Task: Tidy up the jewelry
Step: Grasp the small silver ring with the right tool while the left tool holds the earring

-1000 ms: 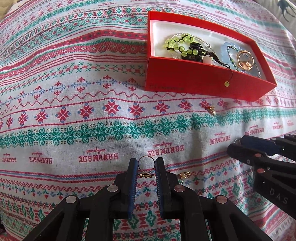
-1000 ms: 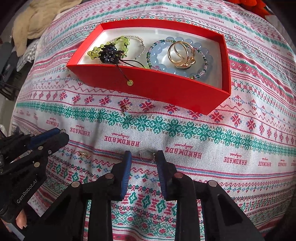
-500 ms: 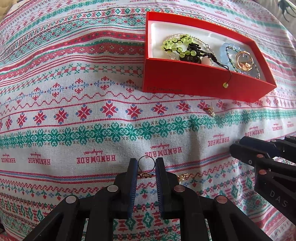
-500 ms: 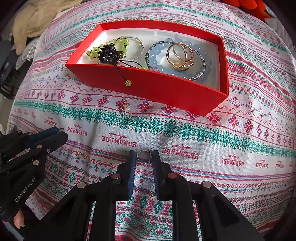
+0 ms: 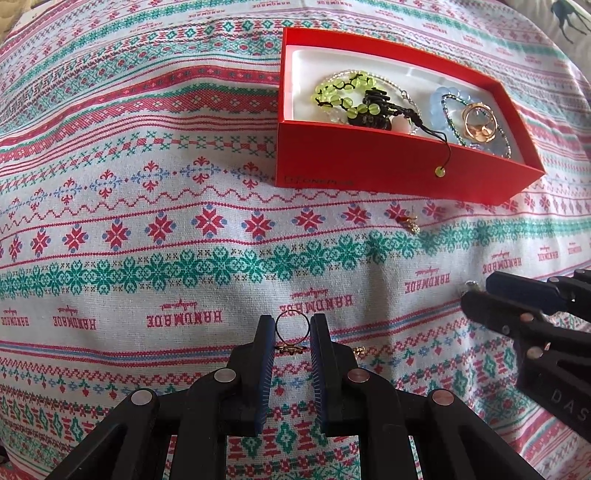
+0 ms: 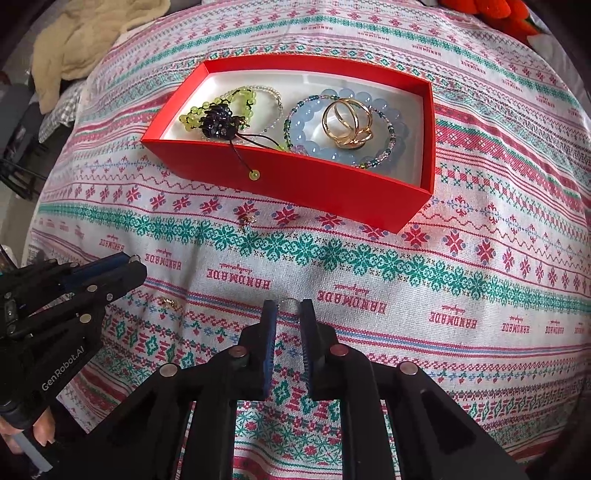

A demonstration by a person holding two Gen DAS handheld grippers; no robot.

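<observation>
A red box (image 5: pixel 388 173) (image 6: pixel 295 177) on the patterned cloth holds a green bead bracelet (image 5: pixel 343 96), a black beaded piece (image 6: pixel 218 123), a blue bead bracelet (image 6: pixel 314 122) and a gold ring (image 6: pixel 347 123). My left gripper (image 5: pixel 292 332) is shut on a gold ring (image 5: pixel 292 325) held upright between its pads. My right gripper (image 6: pixel 289 314) is shut on a small silver ring (image 6: pixel 290 302) at its fingertips. A small gold earring (image 5: pixel 412 223) (image 6: pixel 246 219) lies in front of the box. Another gold piece (image 6: pixel 168 302) (image 5: pixel 359 350) lies between the grippers.
The cloth (image 6: pixel 443 280) covers a rounded surface that falls off at the sides. A beige cloth (image 6: pixel 85 40) lies at the far left and something orange (image 6: pixel 491 11) at the far right.
My right gripper has closed its jaws onto the small silver ring and moved slightly closer to the box. My left gripper keeps holding the gold ring, nearly still.
</observation>
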